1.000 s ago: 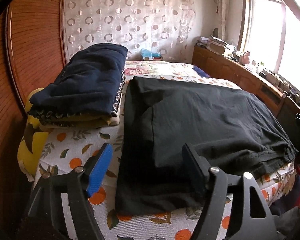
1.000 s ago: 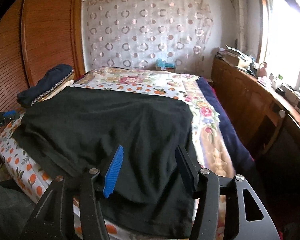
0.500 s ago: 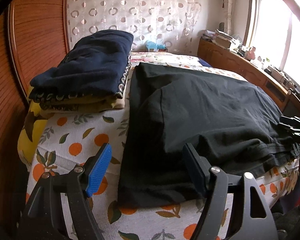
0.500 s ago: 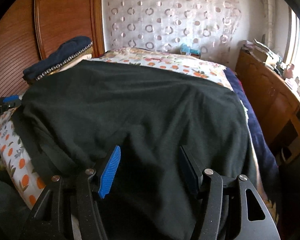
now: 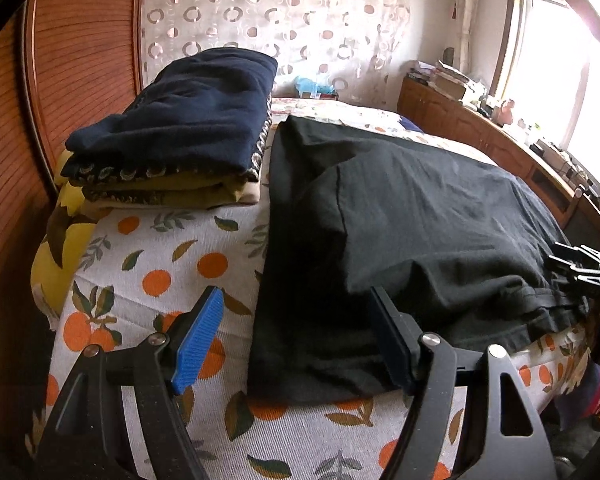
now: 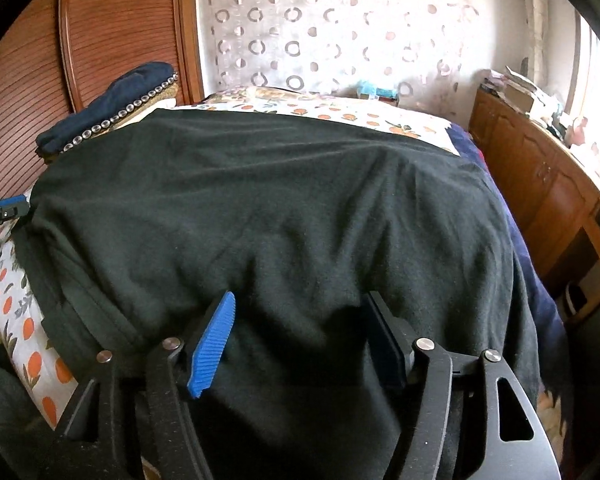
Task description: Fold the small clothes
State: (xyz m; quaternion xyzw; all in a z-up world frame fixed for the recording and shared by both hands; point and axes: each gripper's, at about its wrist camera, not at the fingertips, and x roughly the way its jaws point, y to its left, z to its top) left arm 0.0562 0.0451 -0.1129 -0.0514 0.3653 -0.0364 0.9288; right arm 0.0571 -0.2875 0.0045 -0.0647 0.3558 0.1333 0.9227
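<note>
A black garment (image 5: pixel 420 208) lies spread over the bed's orange-print sheet (image 5: pixel 160 264), with a fold line down its left part. My left gripper (image 5: pixel 296 300) hovers open over the garment's near left corner, one blue pad (image 5: pixel 198 340) above the sheet. In the right wrist view the garment (image 6: pixel 280 200) fills the bed. My right gripper (image 6: pixel 300 300) hangs low over its near right part; its jaws are opening and the pads press on nothing. The right gripper (image 5: pixel 576 264) also shows at the left wrist view's right edge, at the hem.
A stack of folded clothes (image 5: pixel 180 128), dark blue on top, sits at the bed's far left against a wooden panel (image 5: pixel 60 60). A wooden cabinet (image 6: pixel 540 184) with clutter runs along the right under a bright window. The left gripper (image 6: pixel 4 208) shows at the garment's left edge.
My right gripper has come forward and down over the black garment and its jaws have widened. It now shows at the right edge of the left wrist view. The left gripper has barely moved.
</note>
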